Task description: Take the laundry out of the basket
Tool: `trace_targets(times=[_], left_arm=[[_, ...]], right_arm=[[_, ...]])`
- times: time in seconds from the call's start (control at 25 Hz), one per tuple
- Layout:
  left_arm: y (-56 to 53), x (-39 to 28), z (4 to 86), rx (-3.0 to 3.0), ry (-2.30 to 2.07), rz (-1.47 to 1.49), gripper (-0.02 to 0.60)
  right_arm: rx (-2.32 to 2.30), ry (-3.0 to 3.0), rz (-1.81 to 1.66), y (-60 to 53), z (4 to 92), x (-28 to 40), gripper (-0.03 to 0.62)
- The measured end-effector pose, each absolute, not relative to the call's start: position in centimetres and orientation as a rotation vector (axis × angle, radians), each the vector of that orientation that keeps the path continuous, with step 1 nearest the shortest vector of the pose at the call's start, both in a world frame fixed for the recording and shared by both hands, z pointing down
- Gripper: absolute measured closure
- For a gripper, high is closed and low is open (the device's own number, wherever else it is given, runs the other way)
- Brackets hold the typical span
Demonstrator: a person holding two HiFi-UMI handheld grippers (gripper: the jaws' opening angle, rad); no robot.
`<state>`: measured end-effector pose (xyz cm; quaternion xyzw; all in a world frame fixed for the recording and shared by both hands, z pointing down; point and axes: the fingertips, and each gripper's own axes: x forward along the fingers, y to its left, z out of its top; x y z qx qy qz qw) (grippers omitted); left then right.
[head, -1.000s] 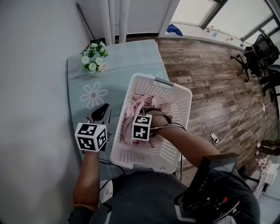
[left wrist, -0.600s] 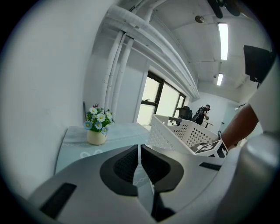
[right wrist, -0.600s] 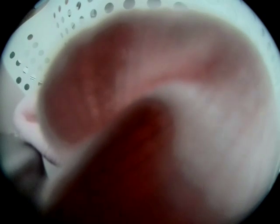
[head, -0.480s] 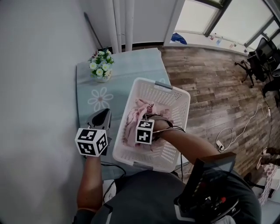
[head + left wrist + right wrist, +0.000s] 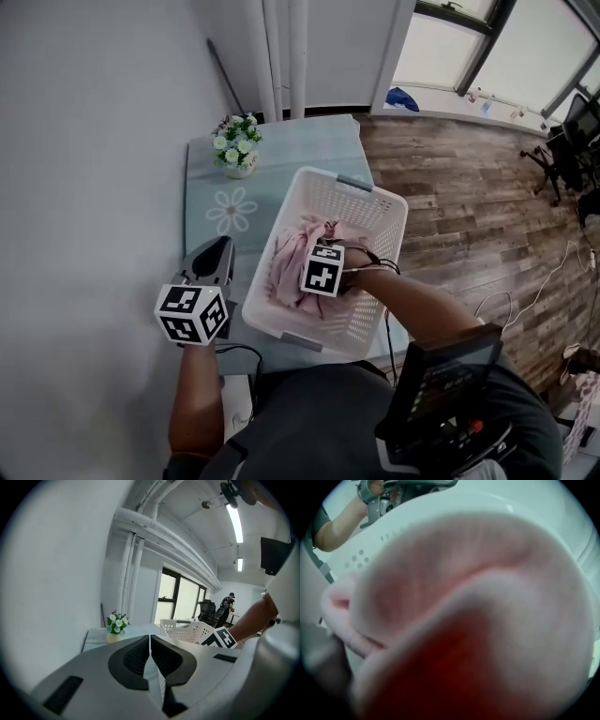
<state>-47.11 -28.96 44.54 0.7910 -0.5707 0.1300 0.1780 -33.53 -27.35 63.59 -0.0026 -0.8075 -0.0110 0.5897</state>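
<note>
In basket [image 5: 370, 192], beneath my right tool [image 5: 329, 251]: jaws just closed, clamped on laundry [image 5: 293, 261]. Lift-out step; next, raise clear. Left tool [image 5: 218, 246] together, empty.

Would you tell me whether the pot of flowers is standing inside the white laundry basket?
No, the pot of flowers stands on the table beyond the laundry basket, clear of its rim.

A small pot of white flowers [image 5: 237, 142] stood at the upper left on a pale blue tablecloth [image 5: 291, 150]. Brown wood floor [image 5: 469, 206] filled the right side, with a black chair [image 5: 567, 150] at the edge.
</note>
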Motion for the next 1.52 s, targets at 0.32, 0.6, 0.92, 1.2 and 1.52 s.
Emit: trace_targets(times=[0.32,0.6,0.92,1.2,1.52], left_arm=[[-26.3,-46.4,41.3,2.232,-1.72,0.31,0.571],[-24.1,-45.1,37.6,2.244,-1.799,0.272,0.571],[-21.6,-41.9,33.7,2.283,-1.853,0.22,0.571],[-22.1,-37.7,30.3,2.41,-1.796,0.171,0.571],[-24.9,-32.0,28.4,2.583,-1.636,0.109,0.571]], right_arm=[[0.001,-2.134,0.01,-26.4,56.2,-34.6,0.335],[-0.014,-2.354,0.003,-24.3,48.3,-34.2,0.335],[0.132,-2.649,0.042,-24.1,38.5,-29.5,0.335],[0.368,-2.837,0.046,-25.1,29.5,-23.6,0.335],[0.883,-2.881,0.065,-26.5,24.0,-14.7,0.335]])
